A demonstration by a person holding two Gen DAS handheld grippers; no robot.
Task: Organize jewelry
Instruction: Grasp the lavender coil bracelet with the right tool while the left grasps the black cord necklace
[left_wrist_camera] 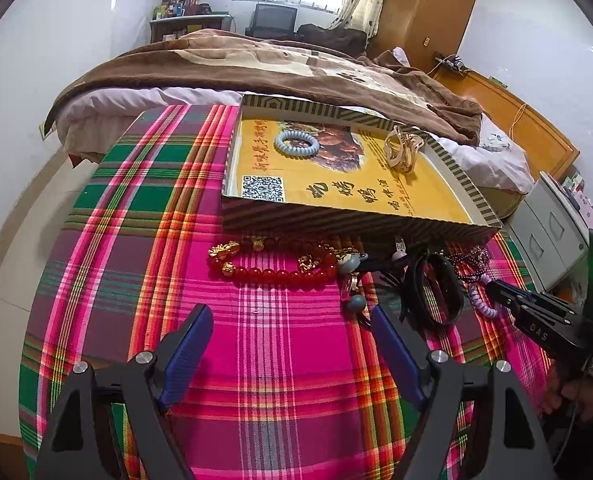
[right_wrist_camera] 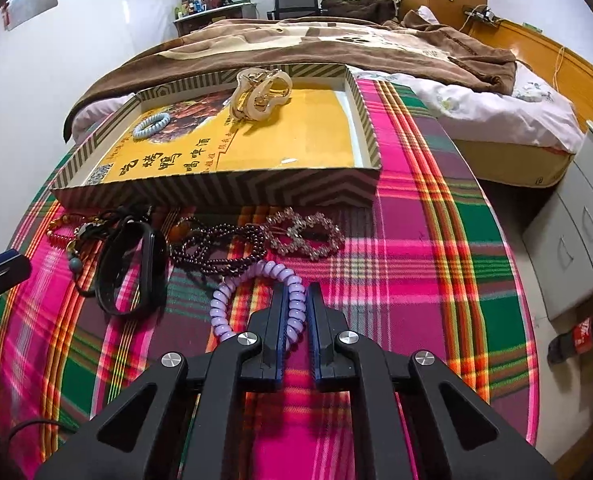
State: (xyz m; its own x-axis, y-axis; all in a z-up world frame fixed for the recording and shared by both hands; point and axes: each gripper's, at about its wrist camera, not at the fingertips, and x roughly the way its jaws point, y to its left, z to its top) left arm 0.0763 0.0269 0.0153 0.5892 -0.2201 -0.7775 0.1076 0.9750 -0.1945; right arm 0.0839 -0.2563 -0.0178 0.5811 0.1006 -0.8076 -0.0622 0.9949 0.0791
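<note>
A shallow striped box [left_wrist_camera: 348, 222] [right_wrist_camera: 216, 190] with a yellow printed floor lies on the plaid cloth. In it are a pale blue spiral hair tie [left_wrist_camera: 296, 143] [right_wrist_camera: 151, 125] and a cream hair claw [left_wrist_camera: 403, 148] [right_wrist_camera: 261, 94]. In front of the box lie a red bead bracelet [left_wrist_camera: 280, 268], a black band [left_wrist_camera: 436, 292] [right_wrist_camera: 130, 270], dark bead strands [right_wrist_camera: 220, 248] and a rhinestone piece [right_wrist_camera: 304, 236]. My right gripper [right_wrist_camera: 296, 292] [left_wrist_camera: 496, 288] is shut on a purple spiral hair tie [right_wrist_camera: 232, 292] [left_wrist_camera: 482, 302]. My left gripper [left_wrist_camera: 292, 316] is open and empty, short of the red bracelet.
The plaid cloth [left_wrist_camera: 276, 380] [right_wrist_camera: 416, 280] covers a round table. A bed with a brown blanket [left_wrist_camera: 276, 64] [right_wrist_camera: 336, 48] stands behind it. White drawers [right_wrist_camera: 576, 240] and a cola bottle [right_wrist_camera: 576, 340] on the floor are to the right.
</note>
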